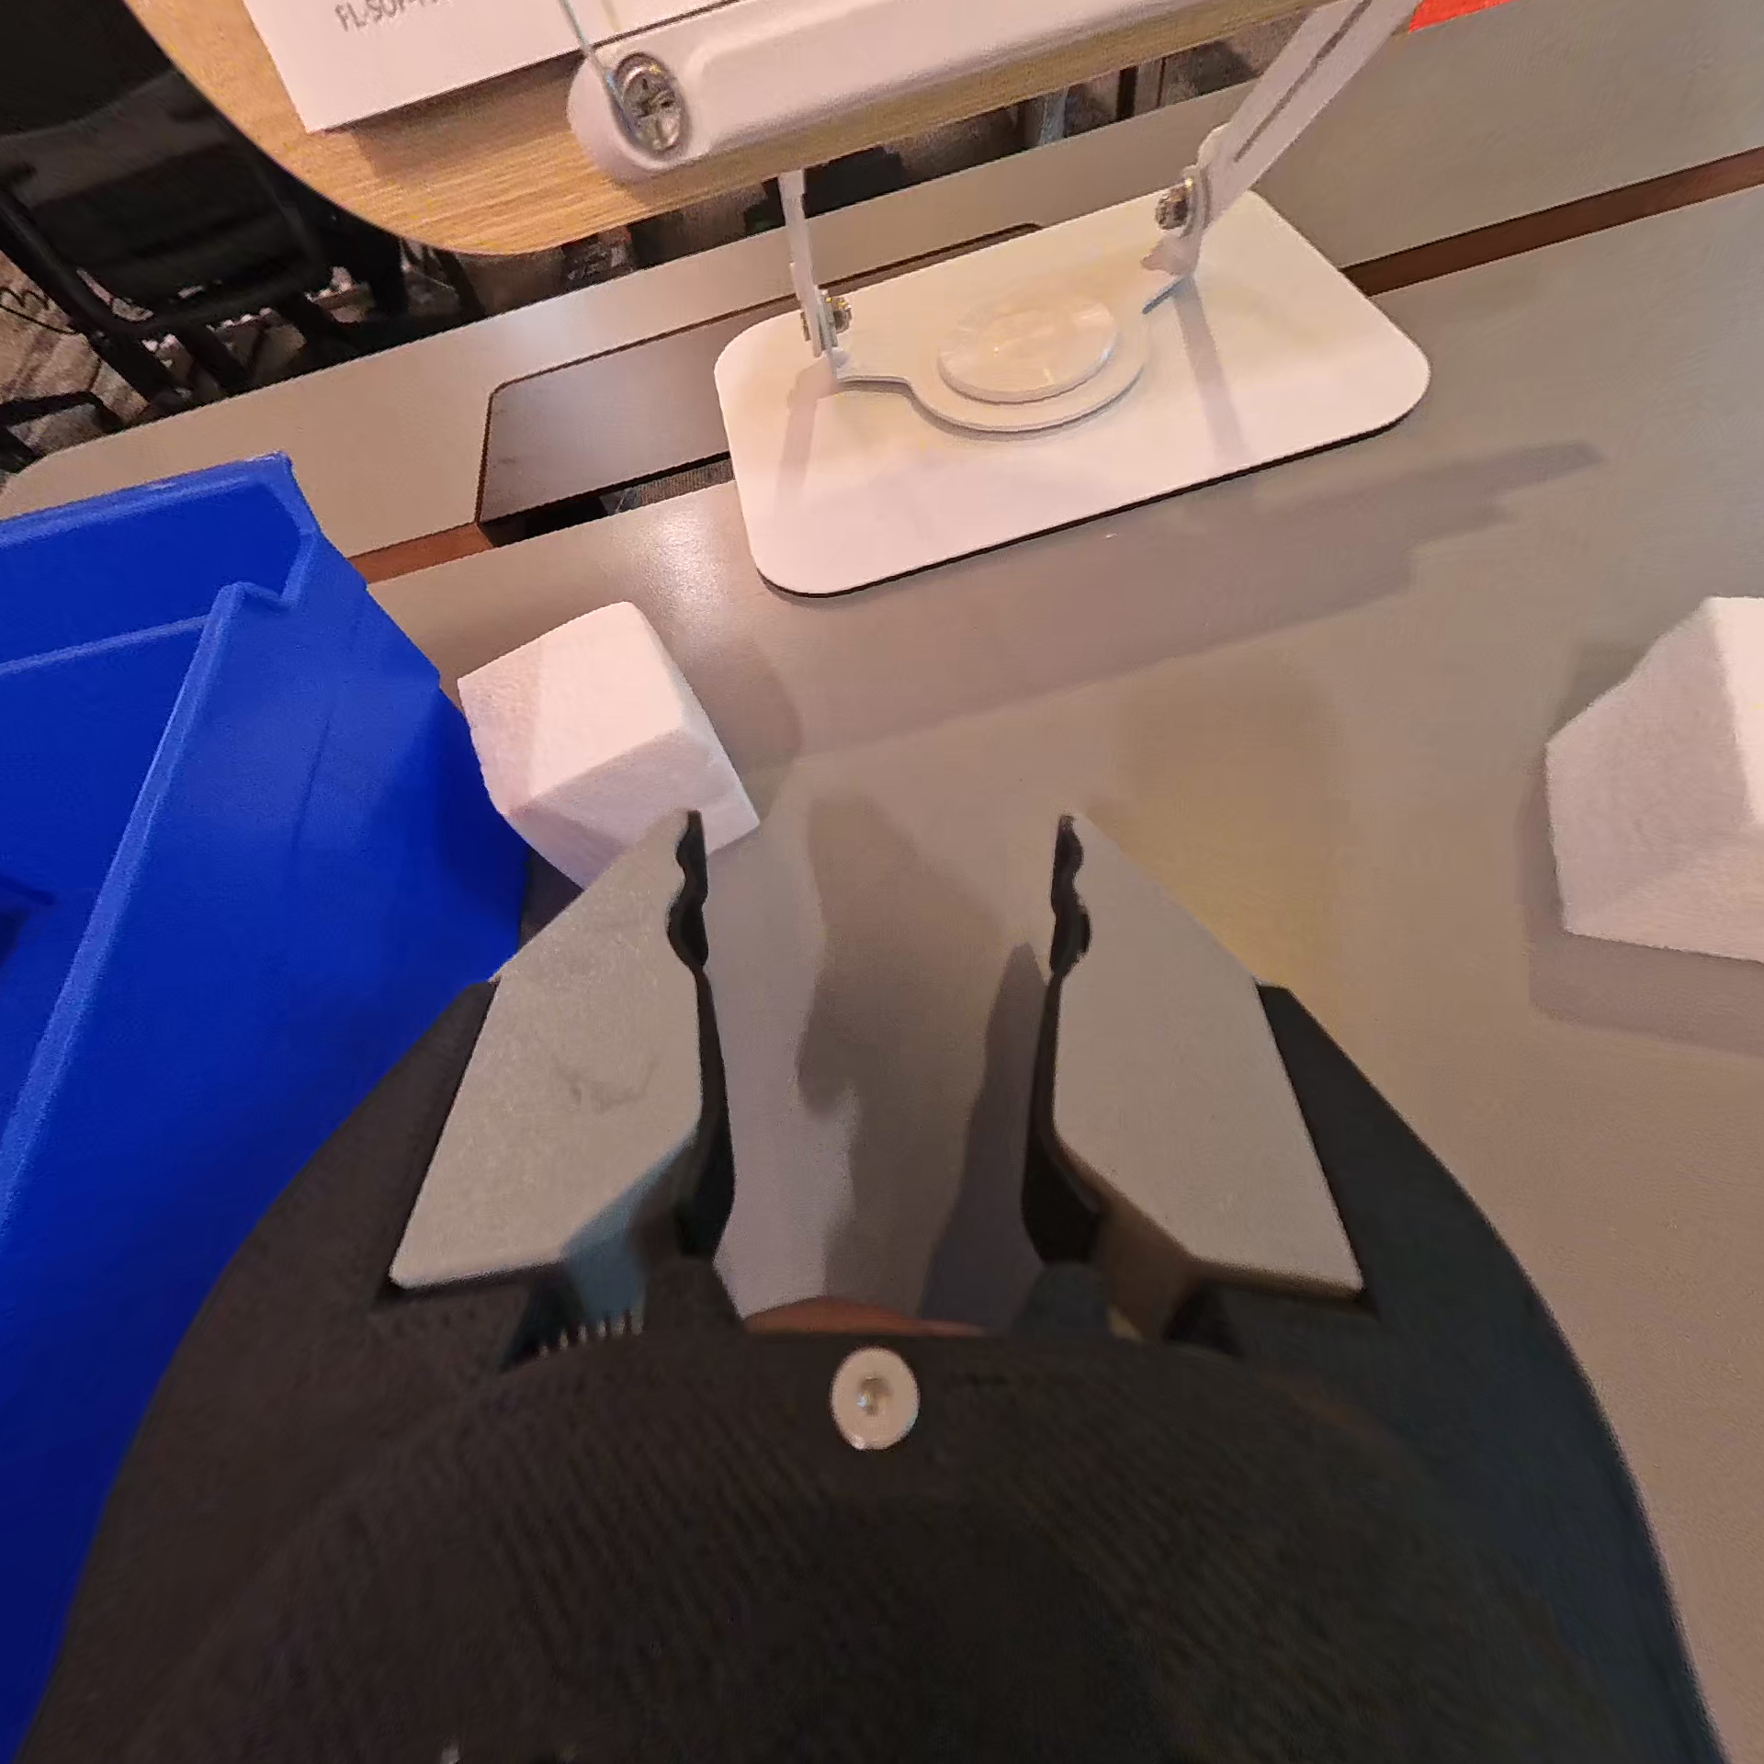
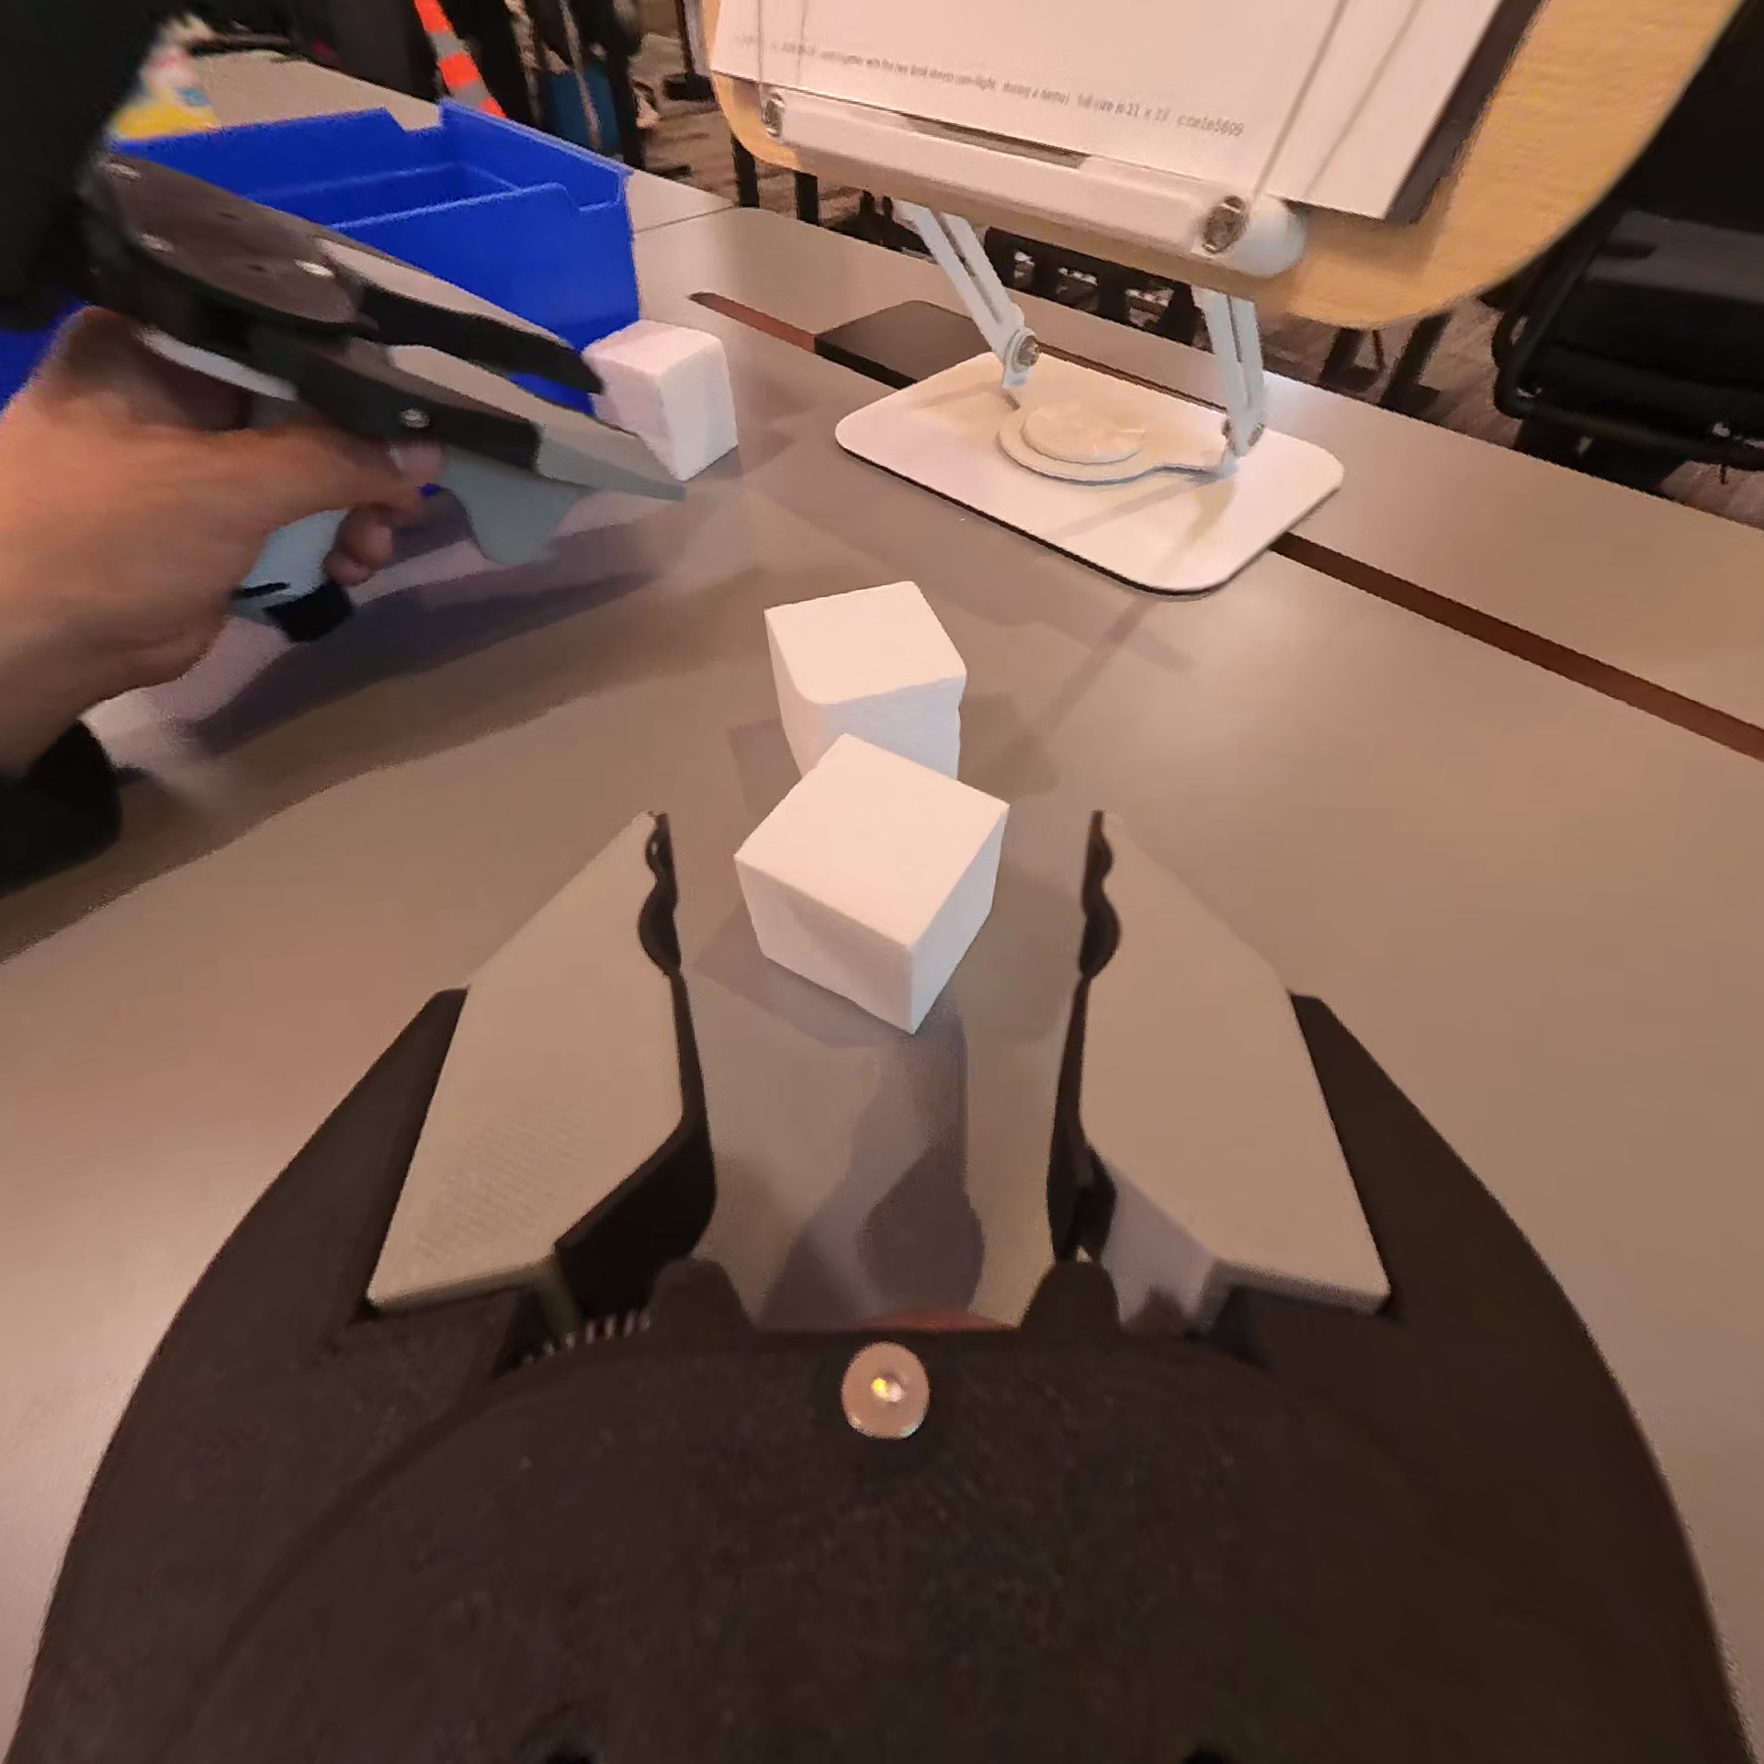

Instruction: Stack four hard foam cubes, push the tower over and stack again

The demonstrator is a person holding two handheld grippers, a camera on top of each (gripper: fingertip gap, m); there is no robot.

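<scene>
Right wrist view: my right gripper is spread wide and empty, nearest foam cube between its tips, corner-on; I'd square up before closing. My left gripper, parted and empty, nears the cube beside the blue bin. Sheet print unquoted.

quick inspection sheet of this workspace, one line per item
surface: grey table, bare apart from the items below
job's things: three white foam cubes in view, none stacked: one by the bin, two close together mid-table; fourth not seen
clutter: blue bin, white stand holding a board with paper
grippers: left tool open, empty, near the bin-side cube; right tool open, the nearest cube between its fingers, ungripped
cables: nothing seen
surroundings: dark chairs behind the table
</scene>
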